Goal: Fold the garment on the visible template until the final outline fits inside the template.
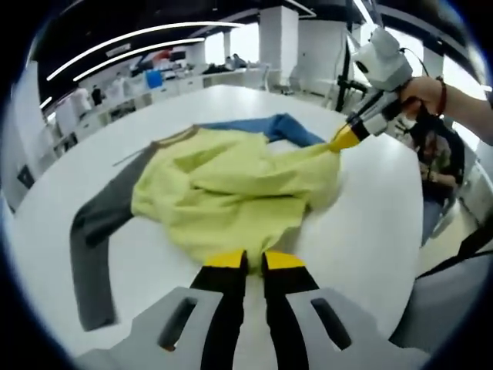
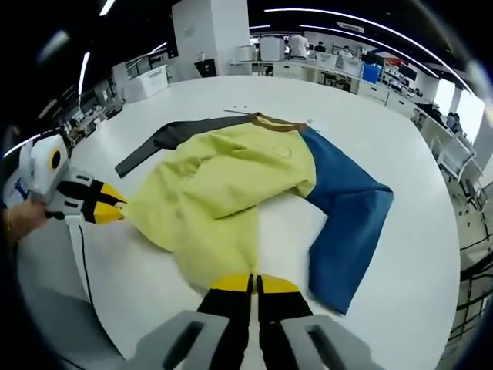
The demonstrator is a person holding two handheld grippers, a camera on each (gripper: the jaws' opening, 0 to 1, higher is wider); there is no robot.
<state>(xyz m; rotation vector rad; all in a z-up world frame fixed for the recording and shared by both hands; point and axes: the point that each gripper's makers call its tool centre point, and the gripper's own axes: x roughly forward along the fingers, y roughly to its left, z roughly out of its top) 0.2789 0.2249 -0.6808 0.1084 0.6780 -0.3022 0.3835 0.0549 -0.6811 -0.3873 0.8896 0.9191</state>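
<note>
Garment (image 1: 231,193) lies on a round white table (image 1: 362,231): soft yellow body, crumpled w/ loose folds, brown collar (image 2: 273,122) at the far edge in the right gripper view. One sleeve is grey (image 1: 96,231), long and flat, bent at the elbow; the other is blue (image 2: 347,223), also bent, smooth fabric.

My left gripper (image 1: 254,260): yellow-tipped black jaws pressed together on the near hem of the yellow cloth, pinching it. In the right gripper view the same tool (image 2: 108,204) shows at the left side, tips at the cloth edge.

My right gripper (image 2: 254,284): jaws close together, yellow tips at the low edge of the yellow body, fabric between them, so pinching. In the left gripper view it (image 1: 344,139) comes in from the right, tip on a pulled-out corner of yellow cloth, my hand (image 1: 420,92) behind it.

Tabletop is matte, plain. Can't make out a template outline.
</note>
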